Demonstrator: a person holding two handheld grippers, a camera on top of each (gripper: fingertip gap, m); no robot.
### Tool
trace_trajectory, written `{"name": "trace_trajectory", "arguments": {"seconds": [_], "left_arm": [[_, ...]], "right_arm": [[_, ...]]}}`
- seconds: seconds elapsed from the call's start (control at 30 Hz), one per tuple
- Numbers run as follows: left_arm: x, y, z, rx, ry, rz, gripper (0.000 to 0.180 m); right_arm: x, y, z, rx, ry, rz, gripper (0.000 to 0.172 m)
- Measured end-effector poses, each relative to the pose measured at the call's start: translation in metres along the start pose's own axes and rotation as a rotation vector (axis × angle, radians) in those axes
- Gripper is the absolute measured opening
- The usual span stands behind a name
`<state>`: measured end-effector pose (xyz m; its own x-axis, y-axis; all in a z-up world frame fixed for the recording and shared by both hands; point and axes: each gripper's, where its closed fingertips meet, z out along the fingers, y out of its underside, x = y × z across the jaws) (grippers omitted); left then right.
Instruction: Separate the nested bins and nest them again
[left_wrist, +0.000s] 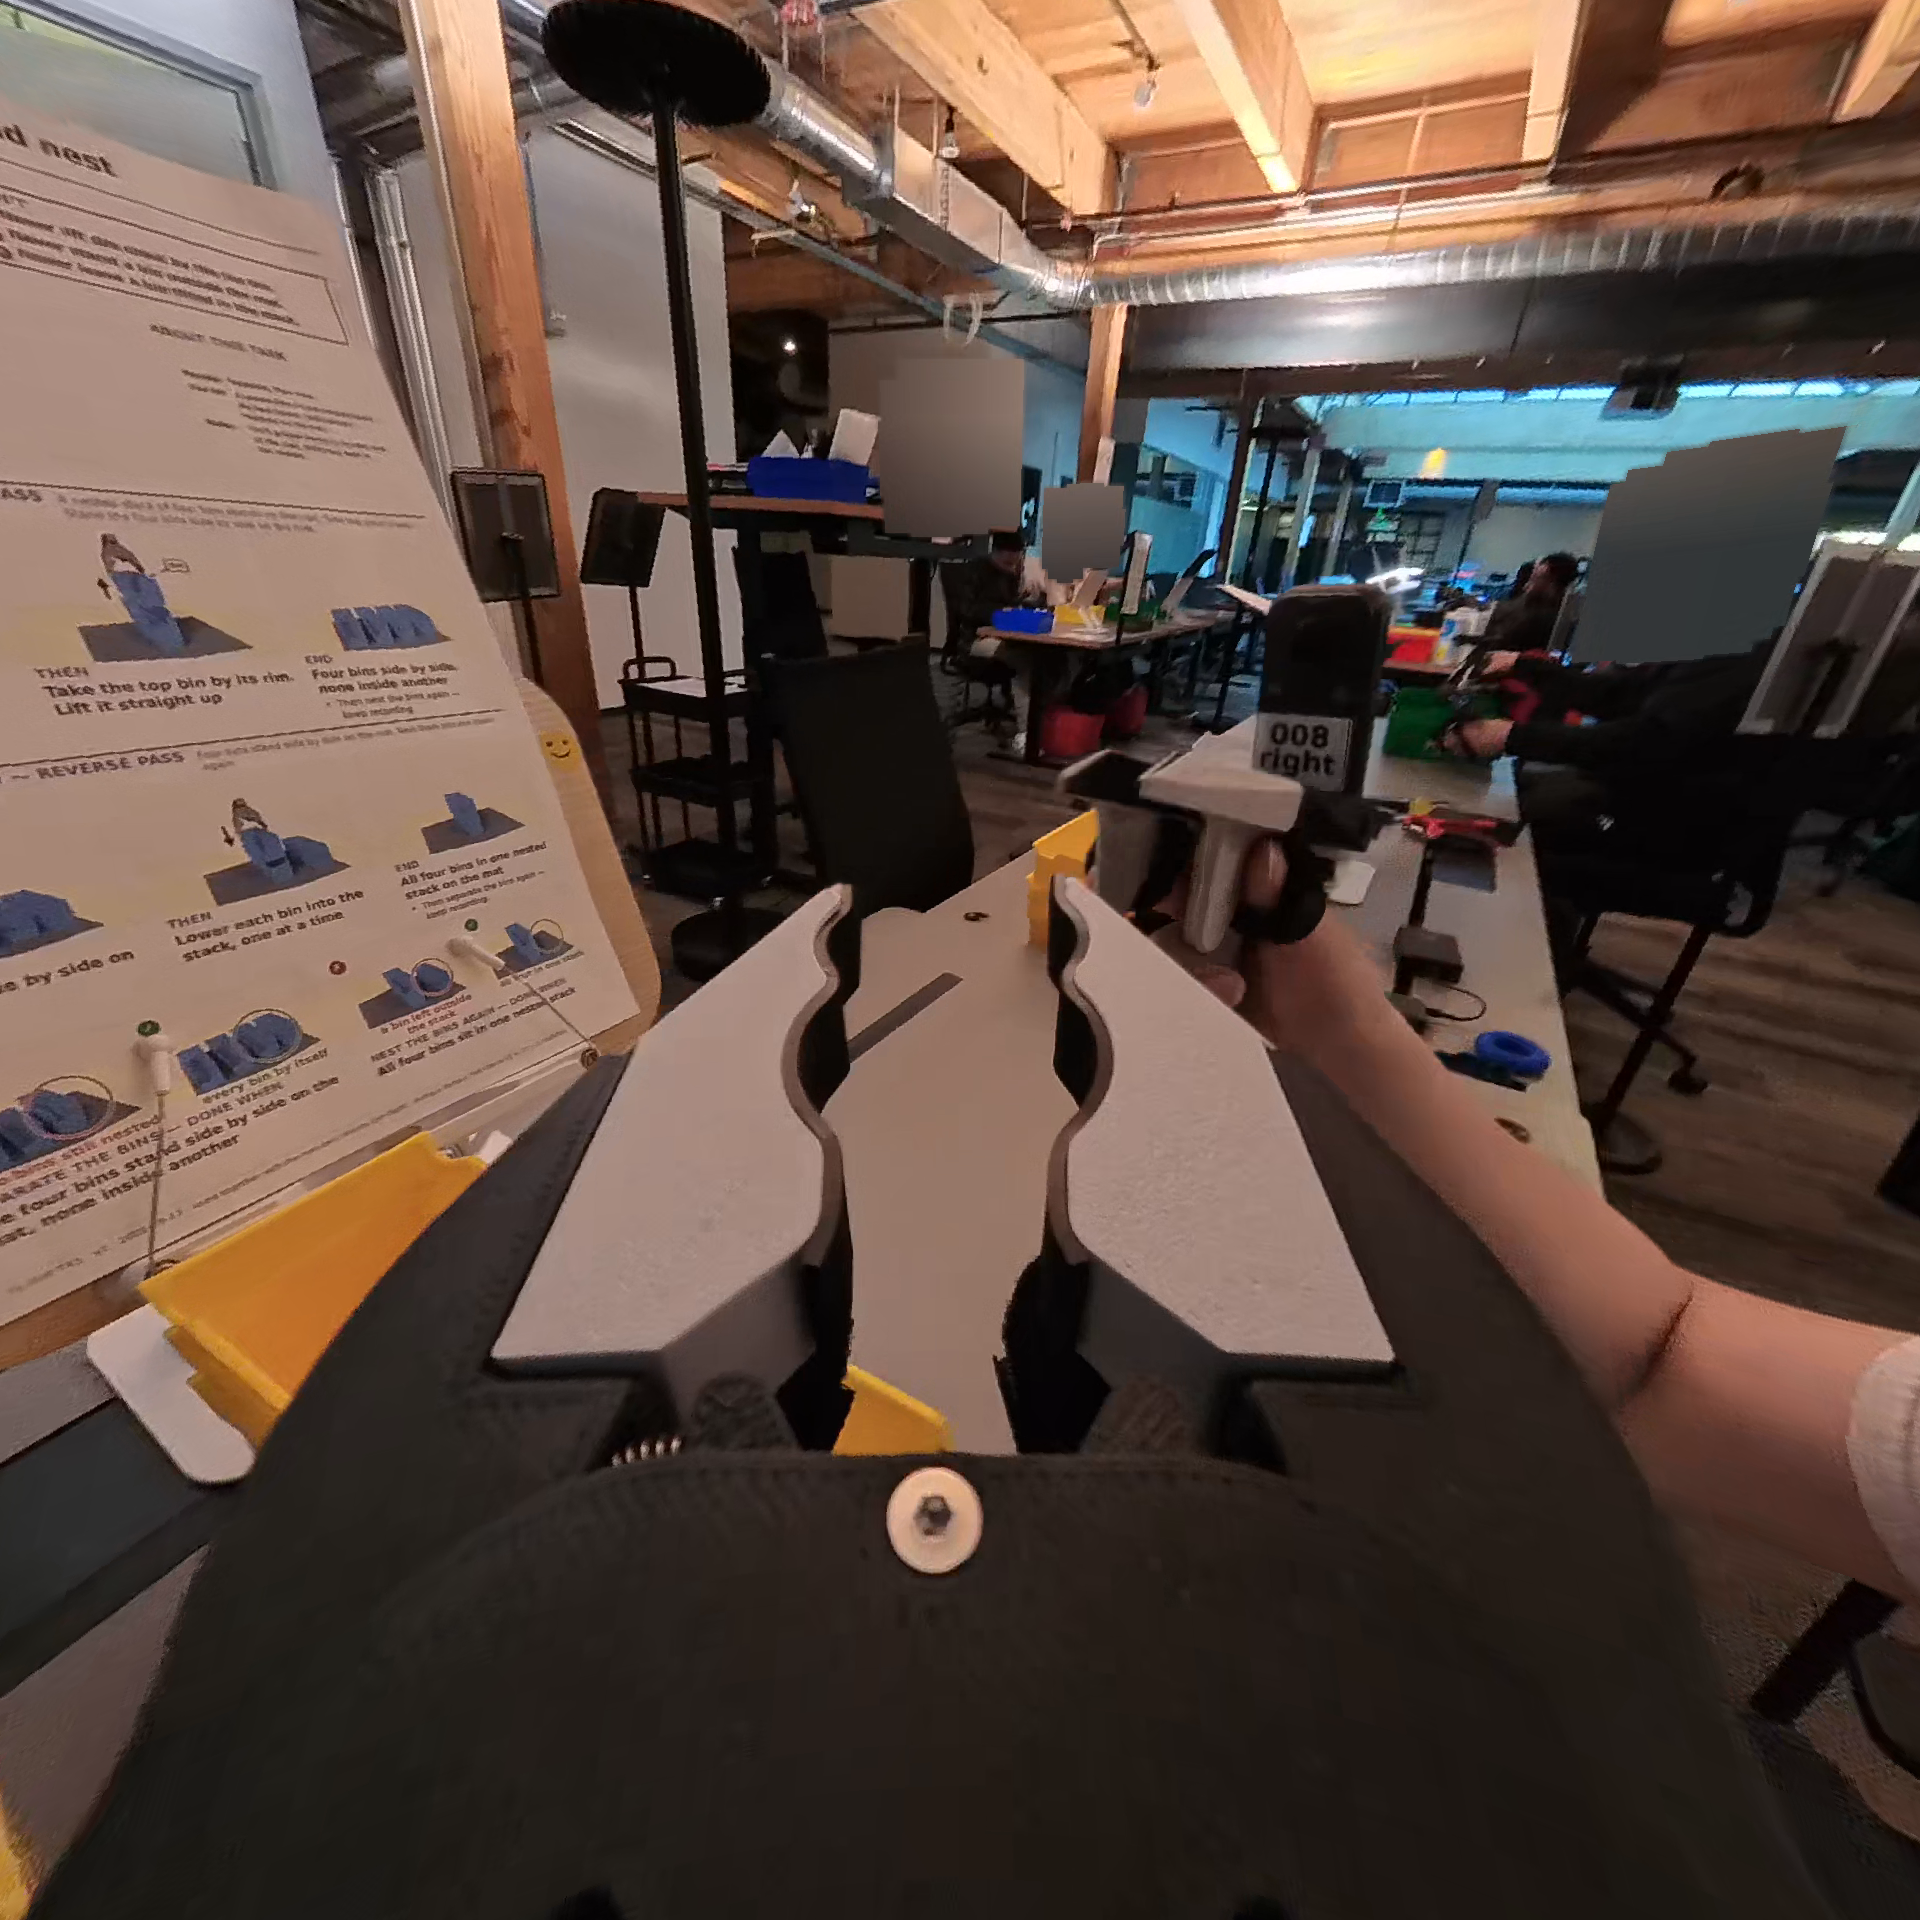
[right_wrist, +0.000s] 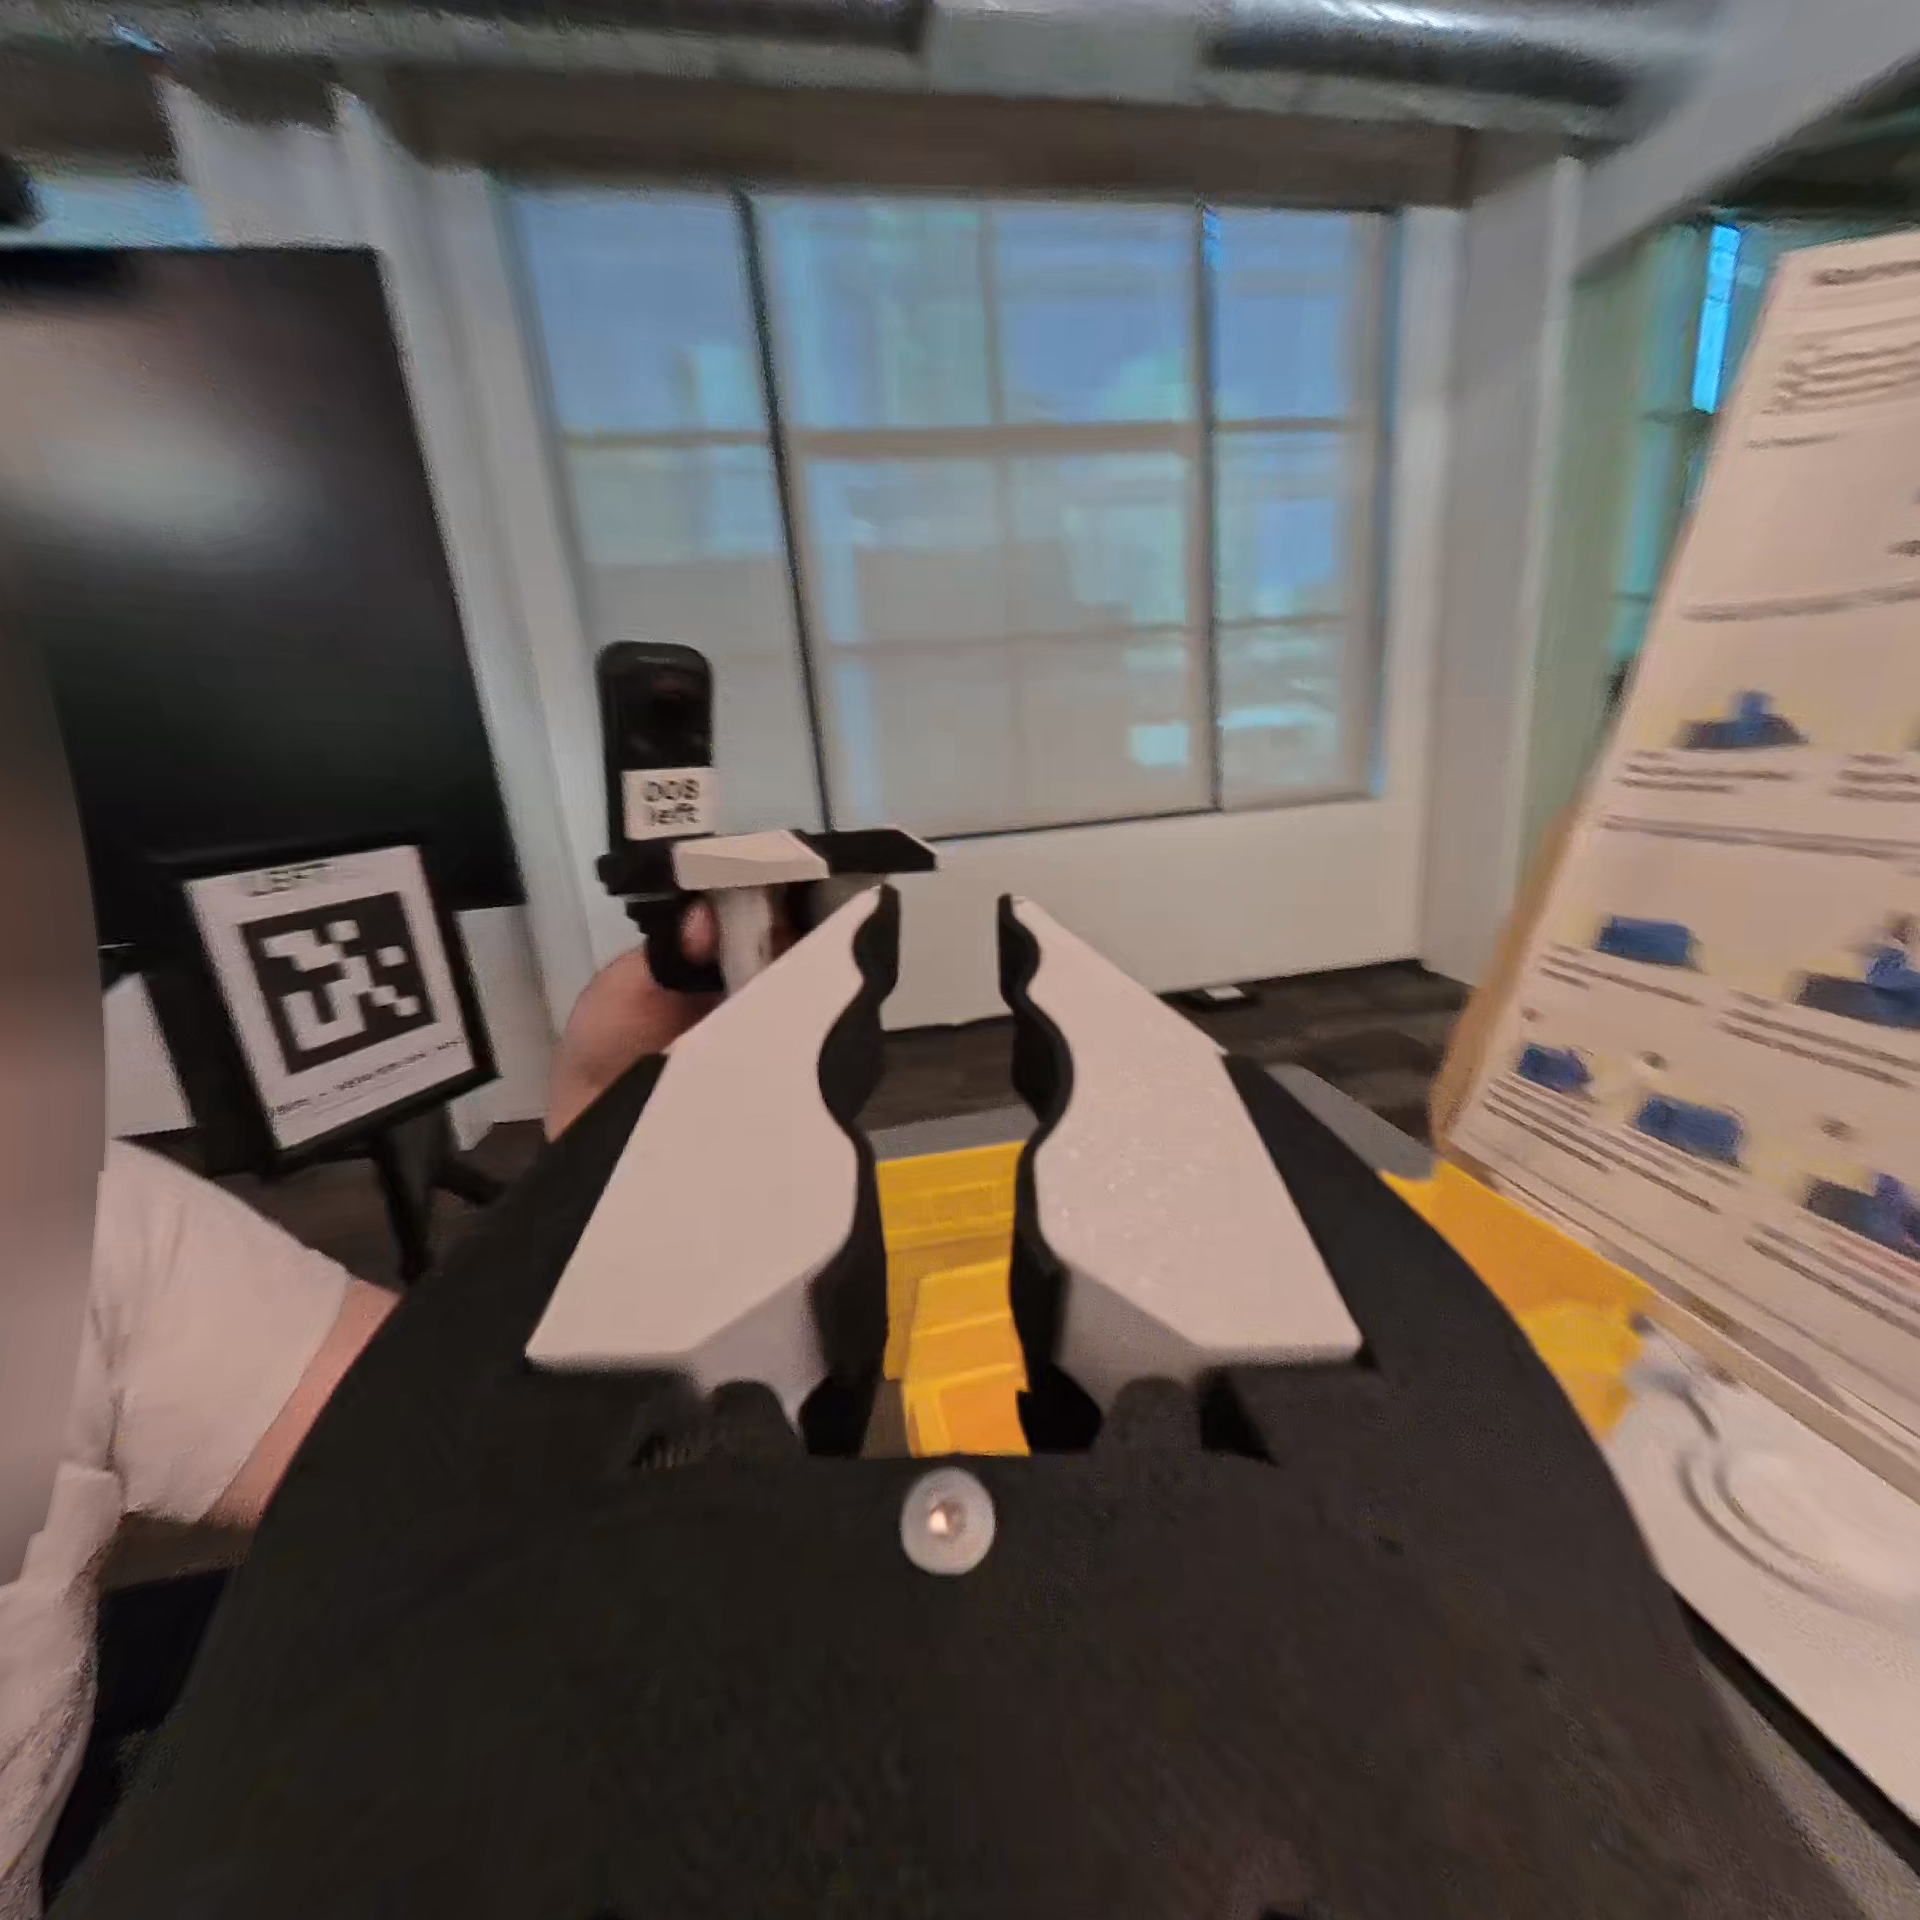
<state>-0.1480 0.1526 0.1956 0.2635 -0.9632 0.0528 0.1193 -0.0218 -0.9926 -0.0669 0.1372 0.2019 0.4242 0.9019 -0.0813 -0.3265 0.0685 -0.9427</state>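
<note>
Bright yellow plastic bins with stepped rims sit low on the pale counter, below both tools. The left hand-held gripper hangs above them, its fingers apart on nothing. The right hand-held gripper likewise stands parted, gripping nothing.

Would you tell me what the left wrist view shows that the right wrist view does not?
Only the left wrist view shows the right gripper, the black office chair and the black floor lamp. Only the right wrist view shows the left gripper, the large window and the black-and-white marker sign. Both show yellow bins and the instruction sheet.
</note>
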Motion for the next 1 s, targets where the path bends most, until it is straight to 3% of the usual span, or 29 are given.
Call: {"name": "trace_trajectory", "arguments": {"seconds": [0.07, 0.2, 0.3, 0.4, 0.47, 0.53, 0.57, 0.63, 0.7, 0.8, 0.9, 1.0], "left_arm": [[0.003, 0.002, 0.006, -0.004, -0.012, 0.015, 0.034], [0.009, 0.013, 0.022, -0.047, -0.034, 0.079, 0.031], [0.006, 0.018, 0.026, -0.068, -0.081, 0.121, 0.03], [-0.013, 0.02, 0.016, -0.112, -0.212, 0.16, 0.042], [-0.041, 0.017, -0.005, -0.133, -0.379, 0.187, 0.064], [-0.087, 0.018, -0.039, -0.147, -0.642, 0.187, 0.114], [-0.109, 0.028, -0.057, -0.189, -0.751, 0.178, 0.131], [-0.139, 0.059, -0.075, -0.325, -0.822, 0.136, 0.136], [-0.165, 0.087, -0.077, -0.47, -0.773, 0.055, 0.13], [-0.204, 0.106, -0.092, -0.638, -0.77, -0.105, 0.127], [-0.219, 0.126, -0.098, -0.696, -0.748, -0.309, 0.135], [-0.229, 0.162, -0.118, -0.868, -0.807, -0.376, 0.149]], "right_arm": [[0.003, 0.009, -0.002, -0.018, -0.004, -0.07, 0.0], [0.021, 0.033, -0.015, -0.112, 0.094, -0.302, 0.0], [0.018, 0.024, -0.022, -0.097, 0.067, -0.279, 0.0], [0.024, 0.019, -0.03, -0.069, 0.07, -0.246, 0.0], [0.031, 0.022, -0.033, -0.08, 0.062, -0.217, 0.0], [0.037, 0.024, -0.035, -0.087, 0.06, -0.178, 0.005], [0.038, 0.024, -0.036, -0.084, 0.052, -0.157, 0.007], [0.037, 0.018, -0.039, -0.054, 0.032, -0.1, 0.008], [0.025, 0.004, -0.041, 0.017, -0.035, -0.047, 0.008], [0.015, -0.013, -0.049, 0.077, -0.075, -0.02, 0.009], [0.012, -0.027, -0.06, 0.09, -0.045, -0.065, 0.01], [0.005, -0.043, -0.073, 0.119, -0.046, -0.074, 0.01]]}}
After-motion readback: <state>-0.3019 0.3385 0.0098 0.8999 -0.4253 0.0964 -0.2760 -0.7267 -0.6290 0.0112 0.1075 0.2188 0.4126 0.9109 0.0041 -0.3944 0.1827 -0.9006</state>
